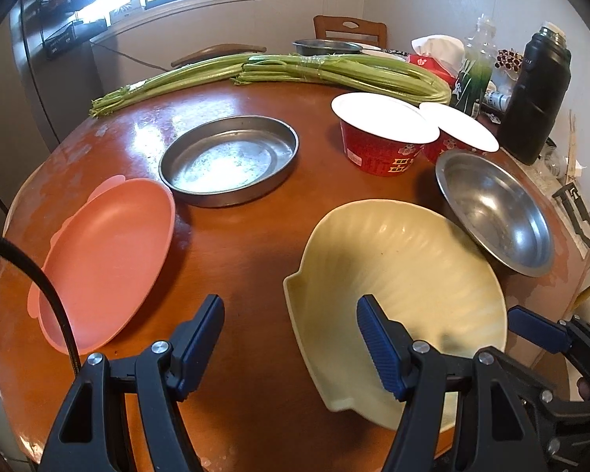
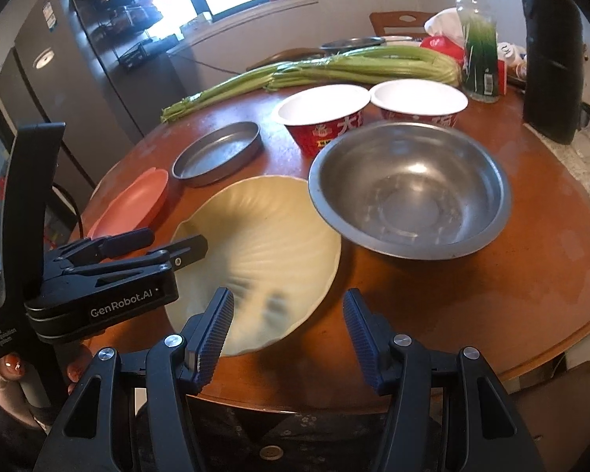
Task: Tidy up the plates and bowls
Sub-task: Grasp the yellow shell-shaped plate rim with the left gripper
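Lying lengthwise toward the steel bowl [image 2: 409, 188], the cream plate [image 2: 255, 251] sits under both grippers' half-open, empty fingers [image 1: 377, 346].

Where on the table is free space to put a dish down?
Bare wood lies in the middle, between pink plate, steel pan and cream plate; also at the table edge near the steel bowl. The far side is crowded: celery, red cups.
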Motion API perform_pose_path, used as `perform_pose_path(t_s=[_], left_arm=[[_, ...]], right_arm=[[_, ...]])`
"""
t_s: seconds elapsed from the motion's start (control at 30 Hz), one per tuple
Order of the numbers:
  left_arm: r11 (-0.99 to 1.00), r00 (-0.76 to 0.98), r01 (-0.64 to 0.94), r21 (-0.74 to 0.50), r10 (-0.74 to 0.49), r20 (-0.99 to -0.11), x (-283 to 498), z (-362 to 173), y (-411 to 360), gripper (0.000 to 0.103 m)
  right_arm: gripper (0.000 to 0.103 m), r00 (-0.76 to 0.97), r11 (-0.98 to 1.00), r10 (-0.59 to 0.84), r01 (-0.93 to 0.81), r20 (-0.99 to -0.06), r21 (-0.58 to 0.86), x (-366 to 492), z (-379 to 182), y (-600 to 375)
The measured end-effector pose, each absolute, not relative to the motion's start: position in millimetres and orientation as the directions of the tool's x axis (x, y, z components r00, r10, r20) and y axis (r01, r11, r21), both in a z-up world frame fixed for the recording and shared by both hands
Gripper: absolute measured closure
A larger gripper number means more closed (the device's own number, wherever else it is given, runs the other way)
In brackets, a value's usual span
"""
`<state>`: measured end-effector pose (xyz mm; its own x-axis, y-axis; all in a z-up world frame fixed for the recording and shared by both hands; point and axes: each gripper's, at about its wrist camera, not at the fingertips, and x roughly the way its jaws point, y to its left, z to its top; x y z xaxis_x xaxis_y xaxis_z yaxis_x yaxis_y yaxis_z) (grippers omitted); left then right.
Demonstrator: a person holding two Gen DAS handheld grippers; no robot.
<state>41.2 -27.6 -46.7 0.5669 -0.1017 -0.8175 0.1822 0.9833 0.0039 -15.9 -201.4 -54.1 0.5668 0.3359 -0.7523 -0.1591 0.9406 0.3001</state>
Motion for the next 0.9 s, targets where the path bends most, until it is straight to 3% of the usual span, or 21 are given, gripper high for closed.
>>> perform_pose_path(t_s=[0.47, 0.9], left_arm=[[0.972, 0.522, 0.23, -0.041, -0.159, -0.838, 49.7, -59.3, -38.0, 0.034], [0.968, 0.524, 0.234, -0.089, -0.202, -0.828, 47.9, -58.2, -27.8, 0.045]], right_arm=[[0.046, 0.549, 0.942, 0.336, -0.199, -0.766, 0.27, -4.9, -67.5, -186.9], [0.046, 0.544, 0.937, 0.34, -0.271, -0.768, 0.222, -3.2, -66.6, -167.3]])
